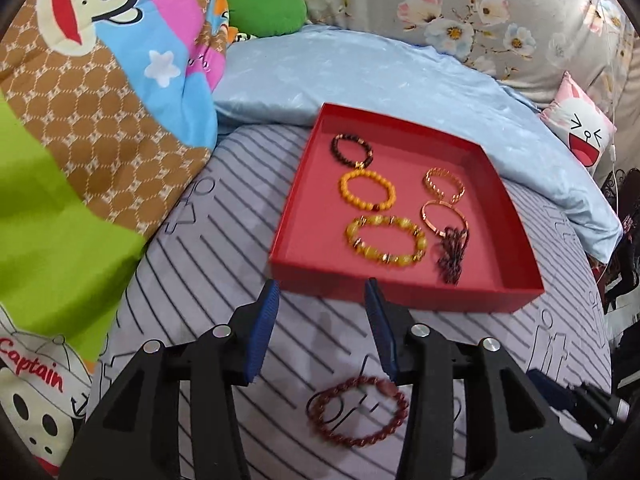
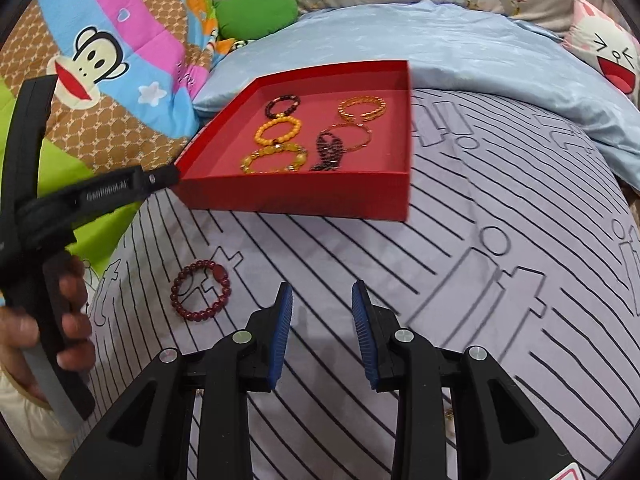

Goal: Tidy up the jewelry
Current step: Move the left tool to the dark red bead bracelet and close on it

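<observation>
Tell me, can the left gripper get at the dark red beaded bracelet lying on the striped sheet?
Probably yes. The dark red beaded bracelet lies alone on the striped sheet, just beneath the open left gripper, with nothing covering it.

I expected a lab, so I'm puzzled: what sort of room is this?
Most likely a bedroom at home. The red tray of bracelets sits on a striped bedsheet, with a pale blue pillow and a cartoon monkey quilt behind it.
</observation>
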A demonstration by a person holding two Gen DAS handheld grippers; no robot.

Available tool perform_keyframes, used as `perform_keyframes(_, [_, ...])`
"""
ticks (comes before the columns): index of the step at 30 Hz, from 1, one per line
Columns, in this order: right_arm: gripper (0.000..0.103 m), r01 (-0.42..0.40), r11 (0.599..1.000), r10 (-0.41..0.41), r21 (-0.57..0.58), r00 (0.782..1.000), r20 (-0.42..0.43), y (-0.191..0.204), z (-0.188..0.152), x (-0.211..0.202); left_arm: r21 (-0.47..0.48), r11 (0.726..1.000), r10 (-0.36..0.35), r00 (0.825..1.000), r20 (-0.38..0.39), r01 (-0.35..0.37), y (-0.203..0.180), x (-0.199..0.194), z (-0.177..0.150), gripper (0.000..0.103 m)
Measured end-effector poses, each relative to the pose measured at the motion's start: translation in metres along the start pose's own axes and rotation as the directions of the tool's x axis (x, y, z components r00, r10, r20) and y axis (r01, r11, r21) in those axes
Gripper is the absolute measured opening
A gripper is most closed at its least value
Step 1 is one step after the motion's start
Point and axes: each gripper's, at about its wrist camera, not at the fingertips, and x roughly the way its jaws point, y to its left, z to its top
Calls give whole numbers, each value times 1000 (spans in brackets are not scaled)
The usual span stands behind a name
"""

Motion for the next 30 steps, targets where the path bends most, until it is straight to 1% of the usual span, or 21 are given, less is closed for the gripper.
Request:
perform_keyframes(4, [31,-12,999,12,-33,1000,-1,17,2,5,3,1000,7,1000,-22,-7,8,-1,-15,42])
perform_keyframes(8, [31,2,1000,-2,-22,1000,3,15,1,1,14,1000,-11,999,-40,12,11,-3,-28,42])
perform_keyframes(12, [31,28,1000,-28,1,1000,-2,4,-3,-4,33,999,-14,999,-50,16,7,-5,-38,42])
perform_keyframes(18, [31,82,997,-82,13,997,2,-11,-14,-21,30,999,-25,998,-61,27,4,-12,-48,42])
perform_keyframes(27, [31,167,980,-169,106,986,9,-60,-36,-63,33,999,-33,998,-62,35,3,-29,-62,42])
perform_keyframes(30, [32,187,975,-189,123,982,5,-68,-47,-72,37,999,-36,997,-66,39,2,-34,-68,42])
